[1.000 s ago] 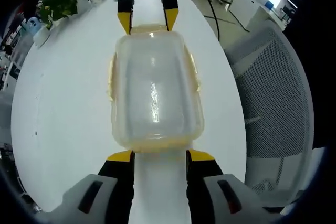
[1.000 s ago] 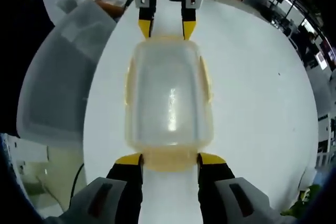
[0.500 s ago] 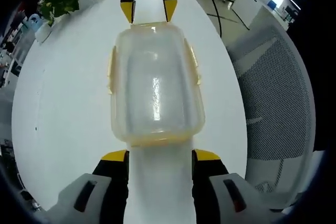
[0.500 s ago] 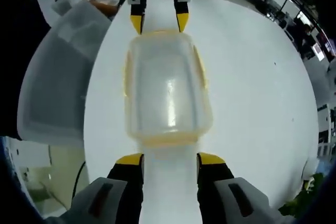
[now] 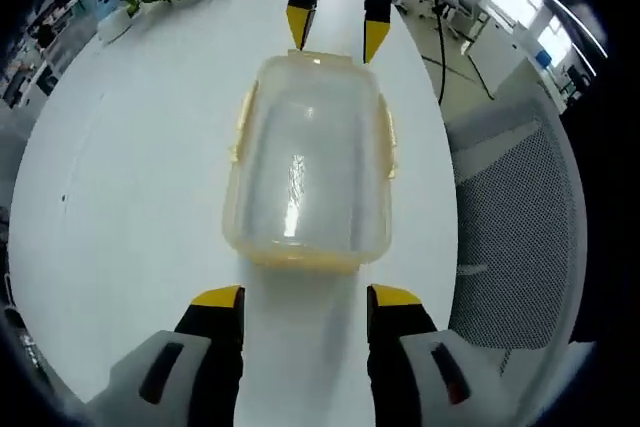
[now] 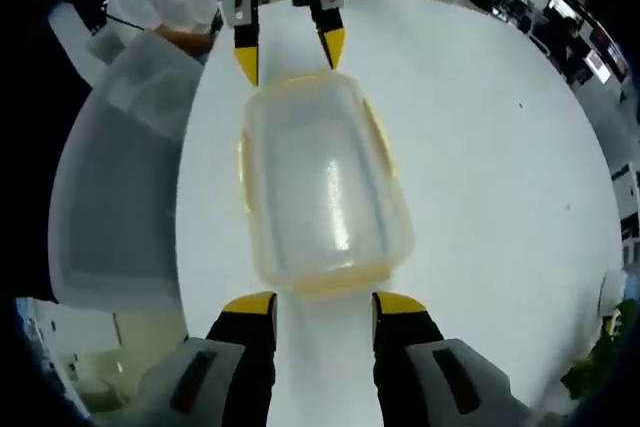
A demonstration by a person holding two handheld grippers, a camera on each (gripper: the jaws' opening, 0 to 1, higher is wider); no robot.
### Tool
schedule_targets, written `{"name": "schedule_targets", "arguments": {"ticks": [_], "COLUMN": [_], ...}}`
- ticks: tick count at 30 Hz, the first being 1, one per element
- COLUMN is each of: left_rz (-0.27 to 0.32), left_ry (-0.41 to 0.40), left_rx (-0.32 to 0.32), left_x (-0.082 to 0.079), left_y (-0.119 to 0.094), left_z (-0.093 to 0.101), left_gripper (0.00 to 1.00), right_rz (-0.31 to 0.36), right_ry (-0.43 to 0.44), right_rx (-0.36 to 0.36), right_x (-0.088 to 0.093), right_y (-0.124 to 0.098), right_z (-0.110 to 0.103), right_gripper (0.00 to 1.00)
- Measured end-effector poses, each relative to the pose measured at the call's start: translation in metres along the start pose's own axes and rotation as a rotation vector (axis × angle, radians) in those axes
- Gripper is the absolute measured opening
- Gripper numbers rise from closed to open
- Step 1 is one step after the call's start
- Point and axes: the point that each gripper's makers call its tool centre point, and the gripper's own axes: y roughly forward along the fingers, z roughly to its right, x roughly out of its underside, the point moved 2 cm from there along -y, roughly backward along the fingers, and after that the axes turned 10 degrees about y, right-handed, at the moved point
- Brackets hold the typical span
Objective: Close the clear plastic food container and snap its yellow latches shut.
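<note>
Both grippers have been drawn back from the container (image 5: 308, 162) ends; end latches judged snapped. Left gripper (image 5: 304, 297) and right gripper (image 6: 313, 301) are held wide open, nothing gripped, container just ahead.

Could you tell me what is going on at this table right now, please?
A person is working on a clear plastic food container with yellow latches, which lies on a white table with its lid on. The left gripper and the right gripper face each other from opposite short ends, jaws open, each just clear of the container and holding nothing. The side latches look folded against the walls; whether they are snapped is hard to tell.
</note>
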Motion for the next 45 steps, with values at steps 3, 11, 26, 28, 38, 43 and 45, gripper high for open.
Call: {"name": "schedule_targets", "arguments": {"ticks": [3, 11, 26, 28, 38, 43, 45], "left_rz": [0.010, 0.045, 0.121, 0.147, 0.194, 0.222, 0.240], "left_ry": [-0.066, -0.297, -0.692, -0.769, -0.940, -1.000, -1.017], "left_rx": [0.003, 0.036, 0.036, 0.040, 0.054, 0.049, 0.042], "left_x": [0.002, 0.003, 0.009, 0.009, 0.008, 0.007, 0.005], "left_y": [0.000, -0.004, -0.004, -0.004, 0.000, 0.001, 0.002], "left_z": [0.000, 0.001, 0.000, -0.001, 0.002, 0.002, 0.000], "left_gripper": [0.50, 0.47, 0.43, 0.43, 0.40, 0.39, 0.39], "right_rz": [0.022, 0.061, 0.131, 0.132, 0.164, 0.165, 0.186], "right_ry": [0.051, 0.168, 0.366, 0.389, 0.573, 0.645, 0.690], "right_rx": [0.002, 0.009, -0.021, -0.016, -0.007, -0.027, -0.045], "right_x": [-0.002, -0.003, -0.010, -0.011, -0.006, -0.001, -0.002], "right_y": [-0.001, -0.006, -0.005, -0.004, 0.001, 0.005, 0.005], "right_z": [0.003, 0.010, 0.012, 0.012, 0.018, 0.014, 0.012], "right_gripper": [0.36, 0.37, 0.40, 0.40, 0.38, 0.35, 0.35]}}
